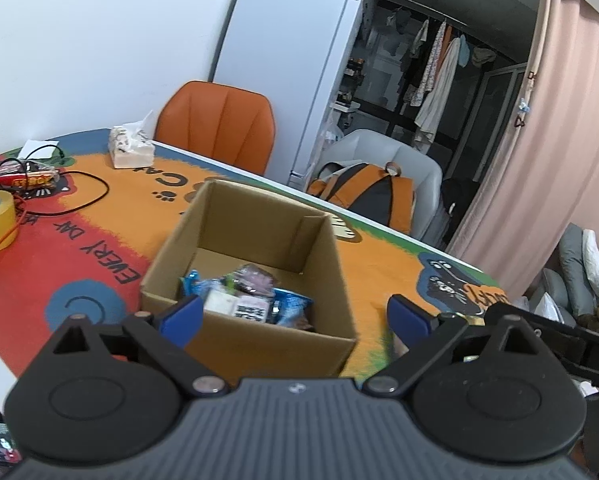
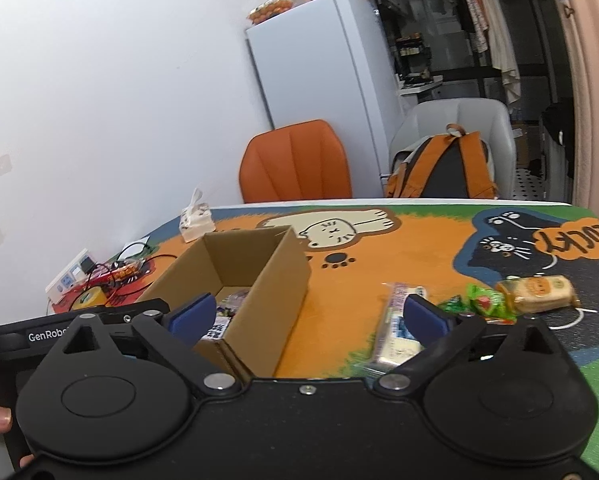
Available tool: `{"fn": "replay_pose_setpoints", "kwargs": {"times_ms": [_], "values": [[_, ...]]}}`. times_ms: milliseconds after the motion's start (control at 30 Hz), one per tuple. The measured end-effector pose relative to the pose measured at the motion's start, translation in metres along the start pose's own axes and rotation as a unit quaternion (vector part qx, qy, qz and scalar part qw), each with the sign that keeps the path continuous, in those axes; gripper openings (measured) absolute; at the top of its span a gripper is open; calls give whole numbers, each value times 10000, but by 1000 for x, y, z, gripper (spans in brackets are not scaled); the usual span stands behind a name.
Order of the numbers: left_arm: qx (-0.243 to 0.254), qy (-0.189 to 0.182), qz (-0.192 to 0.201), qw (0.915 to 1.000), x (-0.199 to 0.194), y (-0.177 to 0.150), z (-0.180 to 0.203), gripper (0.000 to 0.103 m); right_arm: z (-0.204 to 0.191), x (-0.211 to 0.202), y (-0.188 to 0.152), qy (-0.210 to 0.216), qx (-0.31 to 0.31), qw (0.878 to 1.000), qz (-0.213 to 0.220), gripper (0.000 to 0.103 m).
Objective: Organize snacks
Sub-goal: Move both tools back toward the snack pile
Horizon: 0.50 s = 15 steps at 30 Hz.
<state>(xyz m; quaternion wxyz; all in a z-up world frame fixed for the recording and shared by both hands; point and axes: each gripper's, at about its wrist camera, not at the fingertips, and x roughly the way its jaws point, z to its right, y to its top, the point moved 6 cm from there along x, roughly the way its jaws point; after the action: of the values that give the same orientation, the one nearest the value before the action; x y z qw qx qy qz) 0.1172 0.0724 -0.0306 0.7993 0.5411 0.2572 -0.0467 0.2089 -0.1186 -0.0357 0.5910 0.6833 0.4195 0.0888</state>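
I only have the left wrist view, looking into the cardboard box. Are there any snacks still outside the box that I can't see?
Observer: Yes. The right wrist view shows a long clear-wrapped snack bar on the mat, to the right of the cardboard box.
Operator: Anything beyond it?
Observer: A green candy packet, and past that a tan wrapped bread snack, farther right.
Operator: Is the right gripper holding something?
Observer: No. The right gripper is open and empty, with the snack bar lying beside its right finger.
Operator: And mine?
Observer: The left gripper is open too, over the box.
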Motion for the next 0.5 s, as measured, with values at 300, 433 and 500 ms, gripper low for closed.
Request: {"fn": "replay_pose_setpoints", "kwargs": {"times_ms": [300, 433, 500], "values": [[127, -182, -74, 9997, 5, -7, 26, 99, 29, -15, -3, -162, 196, 9996, 74, 103], [211, -278, -111, 9993, 7, -11, 39, 99, 40, -21, -4, -262, 249, 9993, 104, 103], [249, -334, -117, 9991, 8, -12, 45, 100, 45, -24, -4, -296, 262, 9992, 117, 103]]}}
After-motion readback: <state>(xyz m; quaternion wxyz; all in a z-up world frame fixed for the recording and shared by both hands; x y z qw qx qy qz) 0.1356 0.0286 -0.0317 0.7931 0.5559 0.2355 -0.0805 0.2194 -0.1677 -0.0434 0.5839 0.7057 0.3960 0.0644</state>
